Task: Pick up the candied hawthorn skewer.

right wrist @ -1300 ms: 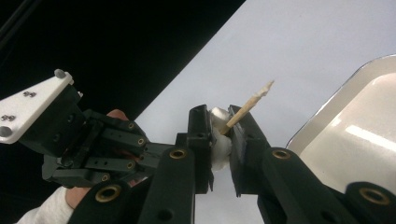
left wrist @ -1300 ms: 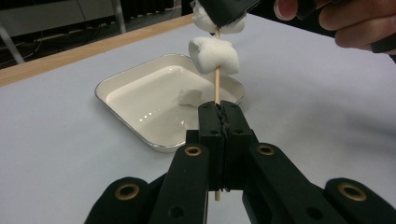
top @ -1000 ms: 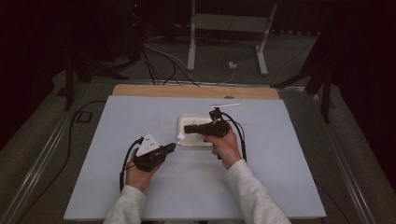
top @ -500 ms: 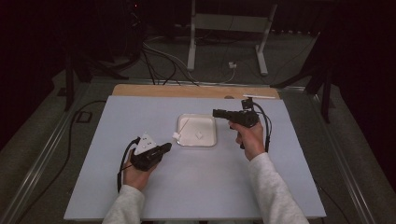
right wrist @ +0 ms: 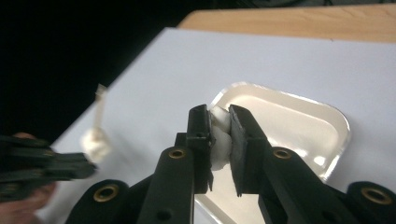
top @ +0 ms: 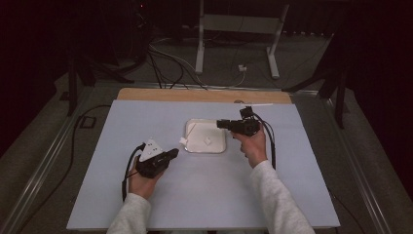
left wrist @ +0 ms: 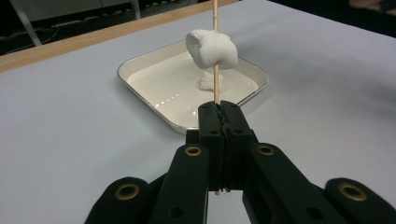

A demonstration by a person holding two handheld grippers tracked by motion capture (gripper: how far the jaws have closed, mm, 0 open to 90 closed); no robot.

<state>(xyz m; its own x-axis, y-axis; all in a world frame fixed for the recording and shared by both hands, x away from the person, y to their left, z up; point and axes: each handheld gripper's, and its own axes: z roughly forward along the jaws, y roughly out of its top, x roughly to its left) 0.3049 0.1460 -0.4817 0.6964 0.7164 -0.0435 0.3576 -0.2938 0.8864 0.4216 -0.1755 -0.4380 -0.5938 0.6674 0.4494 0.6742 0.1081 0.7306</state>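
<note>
Skewer (left wrist: 215, 56) top cut off; marshmallow (right wrist: 219, 140) mostly hidden between jaws

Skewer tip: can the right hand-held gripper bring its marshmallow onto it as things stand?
Probably yes. The left hand-held gripper holds the skewer with its tip free, one marshmallow already threaded. The right hand-held gripper holds another marshmallow; bare table lies between them.

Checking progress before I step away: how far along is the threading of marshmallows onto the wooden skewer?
Done: one white marshmallow sits on the thin wooden skewer, which the left gripper clamps upright. In hand: the right gripper pinches a second white marshmallow above the square white tray, apart from the skewer. Left: pushing it onto the skewer, then the last marshmallow lying in the tray.
</note>
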